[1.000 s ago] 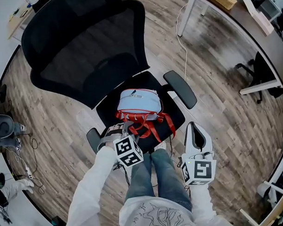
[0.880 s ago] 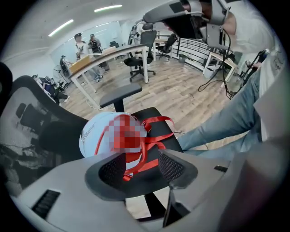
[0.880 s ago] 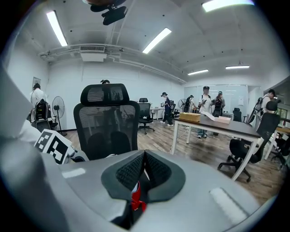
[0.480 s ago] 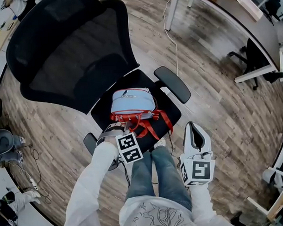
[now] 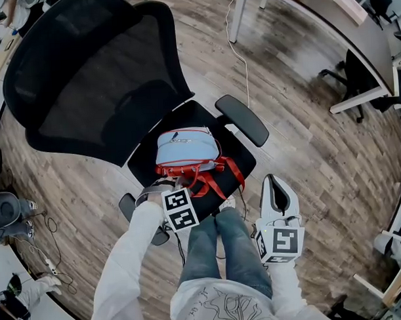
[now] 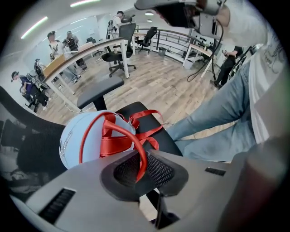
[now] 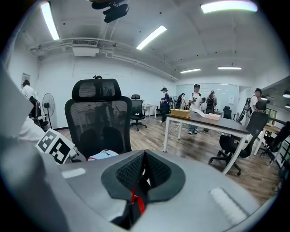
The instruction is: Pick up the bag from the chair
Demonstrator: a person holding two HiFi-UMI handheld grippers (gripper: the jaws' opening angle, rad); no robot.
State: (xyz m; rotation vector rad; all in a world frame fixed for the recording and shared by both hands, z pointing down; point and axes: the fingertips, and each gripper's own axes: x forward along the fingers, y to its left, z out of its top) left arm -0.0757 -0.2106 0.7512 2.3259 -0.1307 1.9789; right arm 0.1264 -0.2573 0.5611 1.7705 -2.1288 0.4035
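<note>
The left gripper (image 6: 142, 165) is clenching the red loop handle (image 6: 131, 138) of the pale-blue fabric bag (image 5: 185, 147). The right gripper (image 7: 144, 170) is idling closed and empty. Lifting off the black mesh chair (image 5: 200, 114) is pending.

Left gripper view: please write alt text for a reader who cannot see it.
The left gripper is shut on the red handle of a light-blue bag lying on a black chair seat. A person's jeans leg is at right, office desks behind.

Head view looks steeply down over the chair (image 5: 92, 74); both gripper views sit low and near, sharing its bag (image 5: 185, 147).
</note>
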